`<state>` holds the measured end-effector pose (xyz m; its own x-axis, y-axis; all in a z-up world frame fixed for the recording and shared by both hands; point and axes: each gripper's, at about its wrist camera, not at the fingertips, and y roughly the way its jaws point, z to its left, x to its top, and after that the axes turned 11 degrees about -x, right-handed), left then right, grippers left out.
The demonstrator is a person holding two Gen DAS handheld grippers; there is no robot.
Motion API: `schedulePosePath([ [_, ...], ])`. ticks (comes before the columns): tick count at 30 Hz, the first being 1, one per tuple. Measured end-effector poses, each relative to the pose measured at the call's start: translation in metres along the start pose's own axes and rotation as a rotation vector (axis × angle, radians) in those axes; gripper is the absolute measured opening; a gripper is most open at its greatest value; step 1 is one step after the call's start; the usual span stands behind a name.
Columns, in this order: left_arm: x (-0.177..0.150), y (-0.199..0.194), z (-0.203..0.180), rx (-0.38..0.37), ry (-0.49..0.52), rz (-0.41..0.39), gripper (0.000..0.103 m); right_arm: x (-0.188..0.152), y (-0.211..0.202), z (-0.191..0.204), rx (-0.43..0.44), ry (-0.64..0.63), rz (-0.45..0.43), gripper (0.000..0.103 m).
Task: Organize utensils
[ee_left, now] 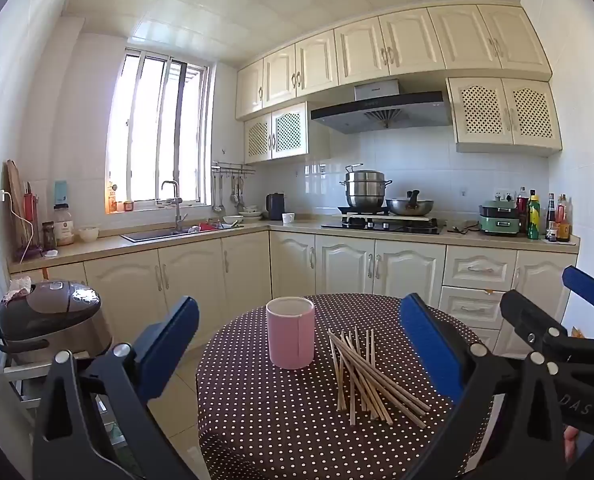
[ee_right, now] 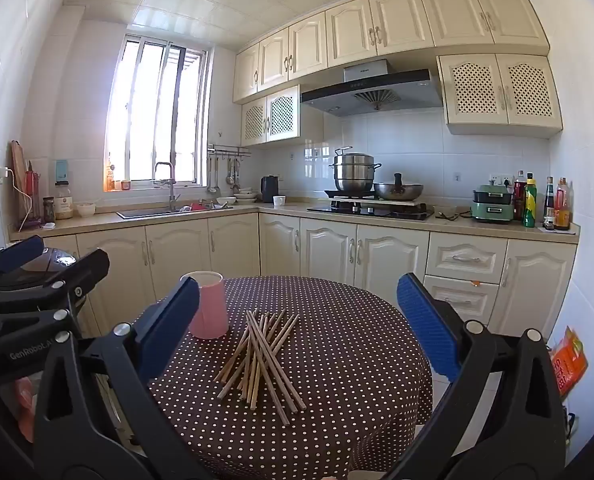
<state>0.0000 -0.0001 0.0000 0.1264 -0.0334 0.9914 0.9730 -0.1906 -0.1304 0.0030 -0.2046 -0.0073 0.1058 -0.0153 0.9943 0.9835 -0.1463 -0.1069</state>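
Right, both tools are hovering at the near edge of the round table (ee_left: 257, 420), which wears a brown cloth with white dots. Left gripper (ee_left: 297, 344) has its blue pads spread wide apart, nothing between them, nothing touched; right gripper (ee_right: 297, 324) is just the same, jaws fully apart and empty. Each shows up at the edge of the other's camera (black frames side by side, left one reading "GenRobot", right one showing "DAS" and no more).

Moving outward: the chopsticks (ee_left: 371, 376) lie in a loose crossed heap on the cloth, near the middle of the table. Just left of them, a little farther off, stands the pink cup (ee_left: 290, 332), upright, apart from the pile. Nothing sits between the grippers and either one.

Off the table's left side a dark rice cooker (ee_left: 53, 320) sits low by the wall. On the far side, cream cabinets run under a counter with a sink (ee_left: 157, 234) beneath the window, a steel steamer pot (ee_left: 365, 192) and a wok (ee_left: 411, 206) on the hob, and a green appliance (ee_left: 499, 220) beside sauce bottles (ee_left: 549, 216) at far right; their labels are too small to read. An orange packet (ee_right: 569, 360) hangs low on the right wall, its writing illegible.
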Motion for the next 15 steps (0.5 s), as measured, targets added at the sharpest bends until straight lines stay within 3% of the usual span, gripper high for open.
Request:
schedulePosePath([
  [15,-0.004,-0.006,-0.009,0.002,0.015,-0.008,0.099,0.004,-0.006,-0.001,0.004,0.015,-0.004,0.097],
])
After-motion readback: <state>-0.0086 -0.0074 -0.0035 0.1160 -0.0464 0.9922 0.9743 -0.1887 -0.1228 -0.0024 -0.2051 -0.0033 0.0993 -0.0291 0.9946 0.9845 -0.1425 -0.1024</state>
